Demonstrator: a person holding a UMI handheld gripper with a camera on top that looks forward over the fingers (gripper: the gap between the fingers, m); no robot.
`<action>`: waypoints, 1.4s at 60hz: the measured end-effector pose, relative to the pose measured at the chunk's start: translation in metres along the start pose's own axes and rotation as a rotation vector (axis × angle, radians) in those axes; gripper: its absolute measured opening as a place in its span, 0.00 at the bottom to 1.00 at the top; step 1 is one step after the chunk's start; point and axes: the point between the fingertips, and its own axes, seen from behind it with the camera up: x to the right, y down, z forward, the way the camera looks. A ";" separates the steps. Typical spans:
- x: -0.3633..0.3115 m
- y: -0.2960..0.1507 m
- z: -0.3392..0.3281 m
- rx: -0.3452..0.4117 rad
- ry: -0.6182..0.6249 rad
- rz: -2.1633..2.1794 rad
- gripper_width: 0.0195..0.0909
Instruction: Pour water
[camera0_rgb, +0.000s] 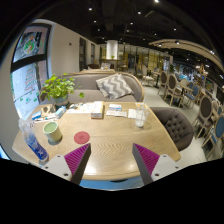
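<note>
**Tongs held high and wide above the worktop**

The wooden worktop lay well below the tongs, which hung level and raised, fingers spread wide with nothing between them. A potted plant stood at the far left edge. Nearer left stood a water bottle, then a green cup, and a small red coaster just ahead of the left finger.

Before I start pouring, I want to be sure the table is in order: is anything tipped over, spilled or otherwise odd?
Nothing stands out. On the light wooden table, the clear plastic water bottle with a blue cap leans only slightly, the green cup and the clear glass stand upright, and no spill shows. The gripper is open, holding nothing.
</note>
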 end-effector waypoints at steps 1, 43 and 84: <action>0.000 0.001 0.000 -0.002 0.001 0.002 0.92; -0.166 0.098 -0.052 -0.084 -0.058 -0.008 0.93; -0.357 0.053 0.084 0.110 -0.083 0.023 0.52</action>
